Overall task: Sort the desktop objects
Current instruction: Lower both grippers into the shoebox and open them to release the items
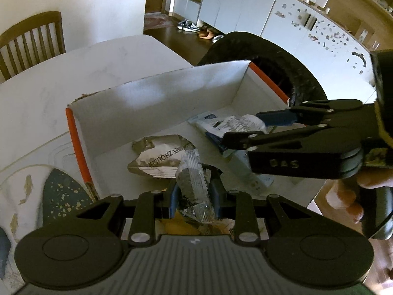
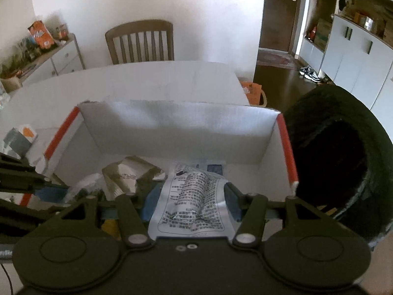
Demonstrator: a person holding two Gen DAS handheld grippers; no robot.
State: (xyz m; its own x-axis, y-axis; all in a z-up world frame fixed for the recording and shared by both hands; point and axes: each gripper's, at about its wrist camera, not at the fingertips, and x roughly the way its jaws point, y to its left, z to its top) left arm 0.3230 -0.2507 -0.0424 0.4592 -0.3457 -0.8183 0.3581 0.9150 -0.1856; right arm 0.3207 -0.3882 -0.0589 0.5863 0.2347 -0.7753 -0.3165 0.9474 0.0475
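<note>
A lived-in home, dining corner.
You face a white bench point(image 2: 152, 83) with a wooden slat-back chair point(image 2: 141, 41) behind it, white storage cabinets point(image 1: 235, 5) along the wall, and shoes point(image 1: 188, 25) left on the dark wood floor point(image 2: 282, 83).

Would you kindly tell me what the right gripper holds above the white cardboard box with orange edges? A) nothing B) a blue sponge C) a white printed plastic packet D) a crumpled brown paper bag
C: the right gripper has its jaws closed on the white printed plastic packet, over the white cardboard box.
</note>
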